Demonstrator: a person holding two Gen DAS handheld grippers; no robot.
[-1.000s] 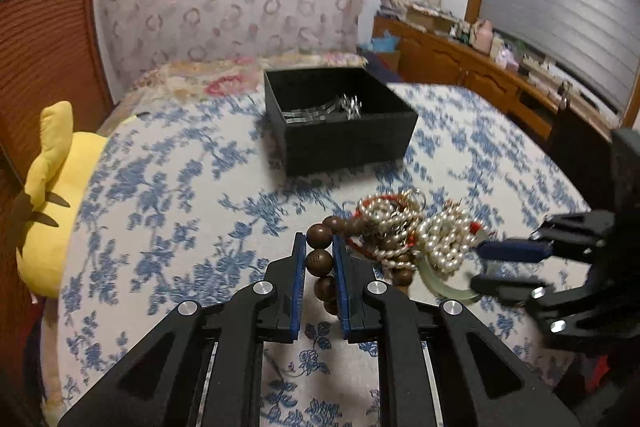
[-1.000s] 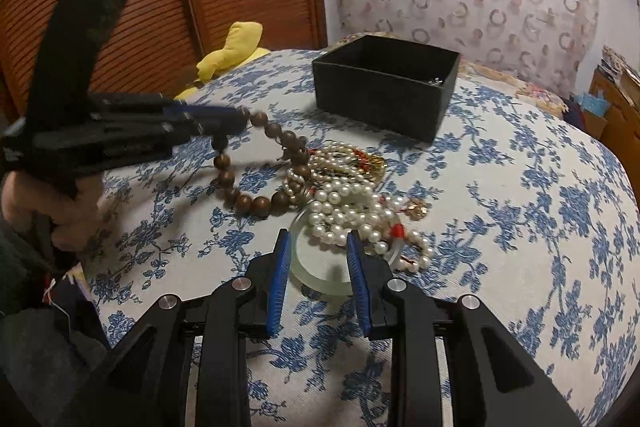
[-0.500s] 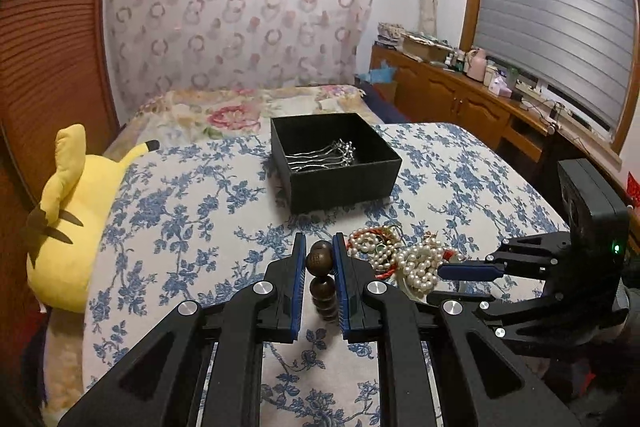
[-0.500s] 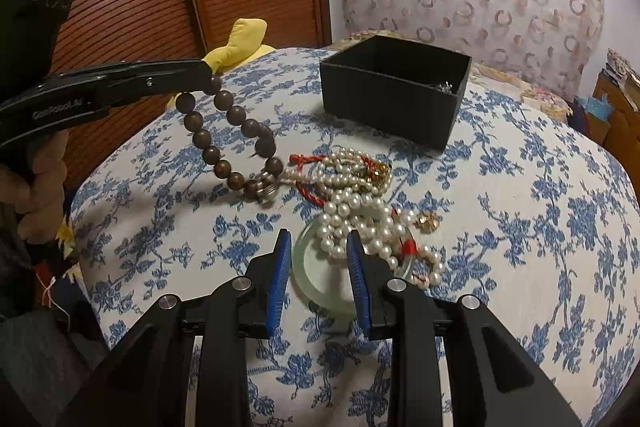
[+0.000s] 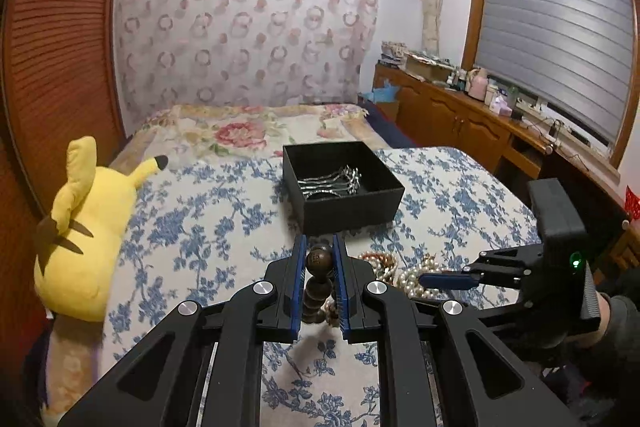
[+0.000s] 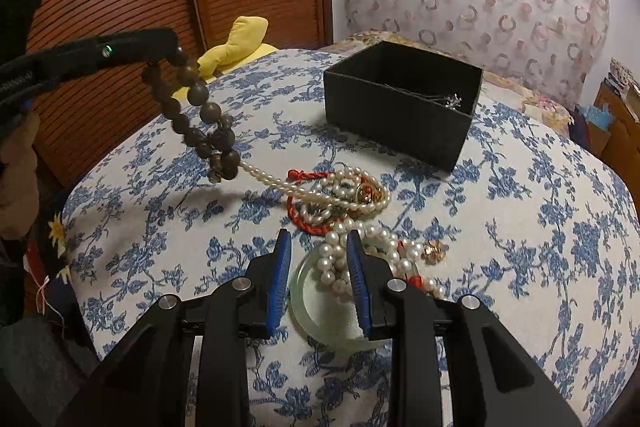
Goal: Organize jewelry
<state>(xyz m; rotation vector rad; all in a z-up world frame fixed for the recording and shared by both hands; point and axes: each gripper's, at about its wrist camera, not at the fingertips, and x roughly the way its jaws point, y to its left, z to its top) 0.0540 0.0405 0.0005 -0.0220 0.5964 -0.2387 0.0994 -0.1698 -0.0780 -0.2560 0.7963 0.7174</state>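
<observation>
Jewelry [image 6: 344,203] is lying tangled near the bed's front edge; the left gripper [image 5: 320,261] is clamping a wooden bead bracelet [image 6: 196,115] and lifting it, a pearl strand [image 6: 280,183] snagging along. Right gripper [image 6: 318,259], jaws partly apart and holding nothing, is hovering over the jade bangle [image 6: 308,307], probably to pin the pile. Black box [image 6: 400,107] is waiting at the middle.

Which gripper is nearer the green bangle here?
Right. The right gripper hovers directly over the green bangle, its fingers either side of it, while the left gripper is off to the side, holding the wooden bead bracelet aloft.
</observation>
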